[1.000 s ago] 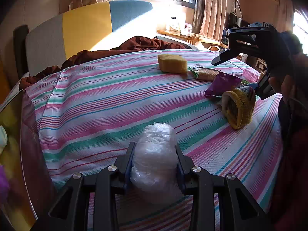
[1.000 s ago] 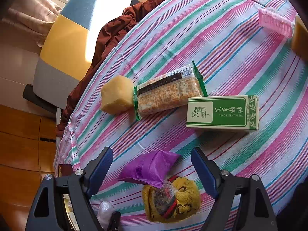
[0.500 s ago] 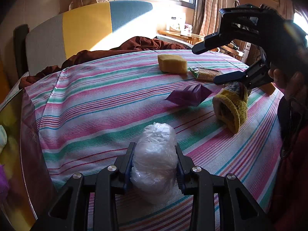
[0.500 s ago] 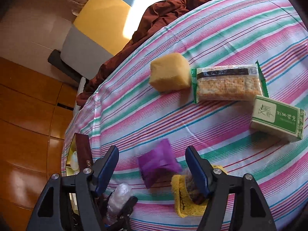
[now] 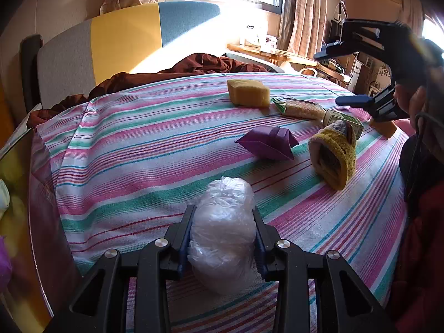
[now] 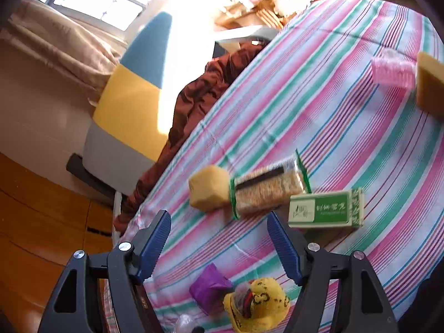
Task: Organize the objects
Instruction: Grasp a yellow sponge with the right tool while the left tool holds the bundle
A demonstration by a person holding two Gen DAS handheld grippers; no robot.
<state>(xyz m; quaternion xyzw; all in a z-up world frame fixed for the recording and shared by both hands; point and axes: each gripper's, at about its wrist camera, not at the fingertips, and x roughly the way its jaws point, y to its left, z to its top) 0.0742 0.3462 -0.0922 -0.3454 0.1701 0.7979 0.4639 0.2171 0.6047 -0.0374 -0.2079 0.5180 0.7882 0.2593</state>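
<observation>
Clamped on a crumpled clear plastic bag (image 5: 223, 222) low over the striped tablecloth (image 5: 133, 149), the left gripper (image 5: 223, 238) gripped lightly enough. Above the row of sponge (image 6: 208, 188), cracker pack (image 6: 267, 191) and green box (image 6: 324, 209), the right gripper (image 6: 219, 238) hung wide and empty; it probably needed a squarer approach to the purple packet (image 6: 209, 288).

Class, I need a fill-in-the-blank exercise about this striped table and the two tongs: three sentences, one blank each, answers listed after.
1. The left tongs are shut on a clear ____ bag.
2. The right tongs are ____ and hold nothing.
3. The cracker packet lies between the yellow sponge and the ____ box.

Missing words: plastic; open; green
</observation>
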